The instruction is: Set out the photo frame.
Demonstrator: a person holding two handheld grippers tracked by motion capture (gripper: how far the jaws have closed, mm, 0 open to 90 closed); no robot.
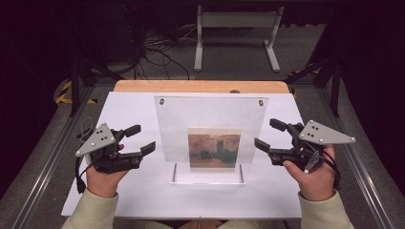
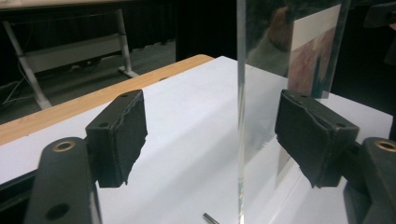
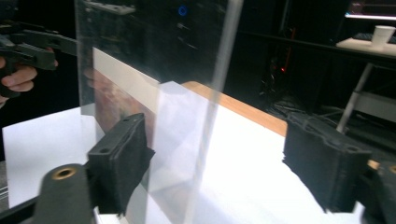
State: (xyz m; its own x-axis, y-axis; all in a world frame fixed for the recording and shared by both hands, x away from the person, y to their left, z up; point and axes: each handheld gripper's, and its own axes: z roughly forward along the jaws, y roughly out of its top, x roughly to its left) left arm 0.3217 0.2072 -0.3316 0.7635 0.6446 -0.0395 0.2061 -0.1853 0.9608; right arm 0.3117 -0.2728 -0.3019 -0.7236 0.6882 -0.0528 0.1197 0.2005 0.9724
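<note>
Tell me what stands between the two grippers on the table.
In the high view, a clear acrylic frame holding a small painting print stands upright between the left gripper and the right gripper. Both are open beside its edges.

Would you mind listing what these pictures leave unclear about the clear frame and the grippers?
- Picture, high view: too small for detail.
- Acrylic frame, left gripper view: top cut off by the edge.
- Right gripper, right gripper view: glare blurs the panel edge, so contact is unclear.
</note>
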